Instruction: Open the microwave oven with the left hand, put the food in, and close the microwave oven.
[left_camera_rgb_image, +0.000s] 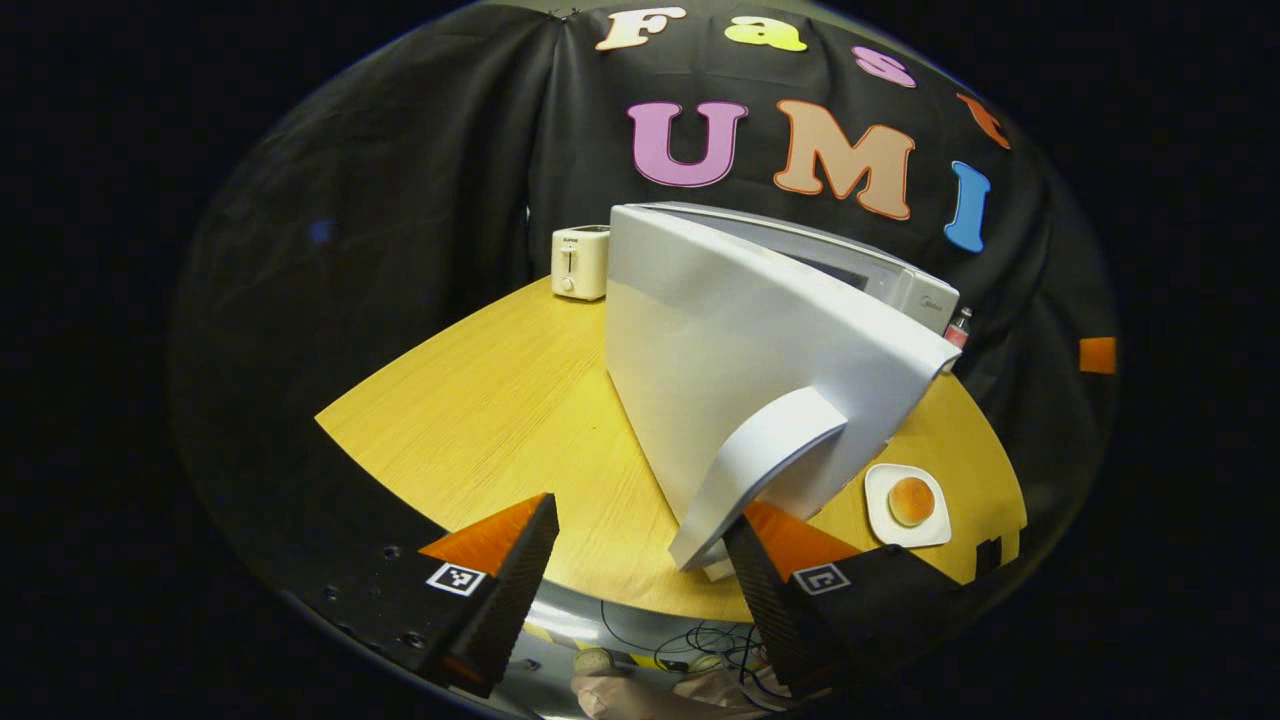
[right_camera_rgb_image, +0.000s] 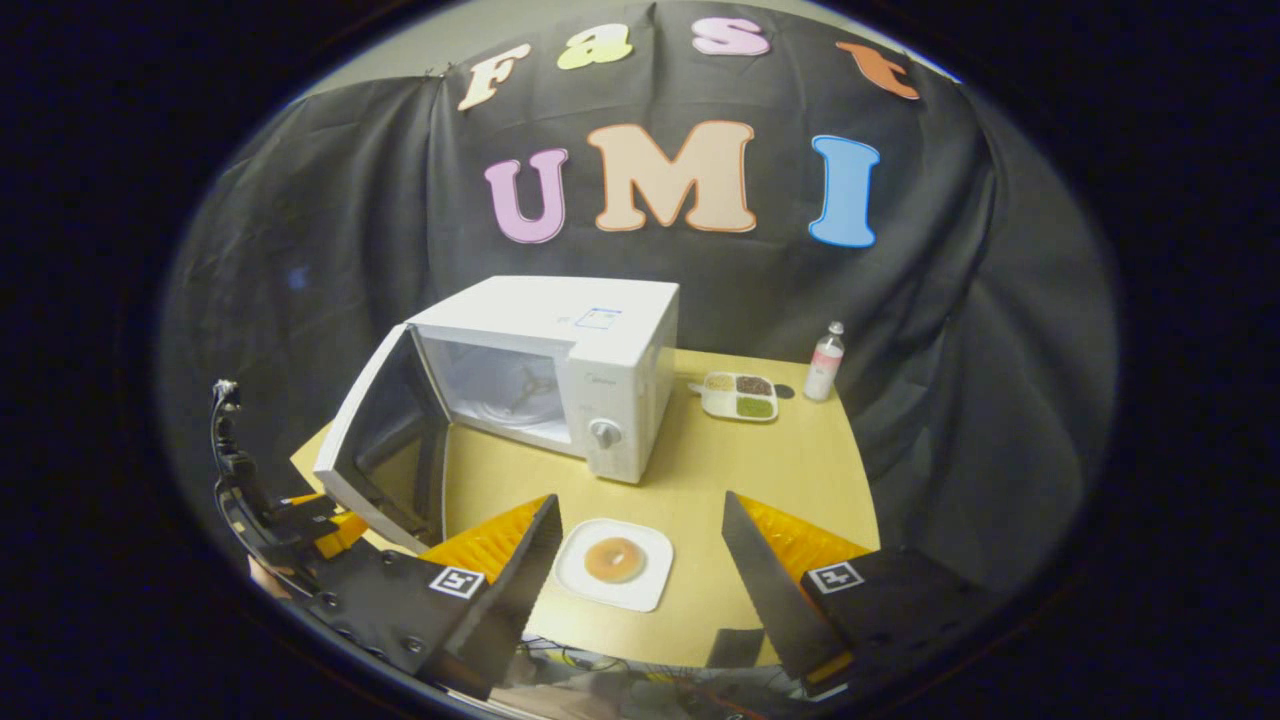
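Left gripper (left_camera_rgb_image: 640, 560) fingers spread wide; right gripper (right_camera_rgb_image: 640, 560) likewise

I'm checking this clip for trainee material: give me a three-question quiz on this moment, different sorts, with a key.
1. True or false: the microwave door is open.
2. The plate holds: A) a doughnut B) a sandwich C) nothing.
3. Fill in: the right hand-held gripper is ____, with the plate between its fingers but untouched.

Key
1. True; the left hand-held gripper is open by the door handle.
2. A; the doughnut lies on the plate on the table, in front of the microwave.
3. open.
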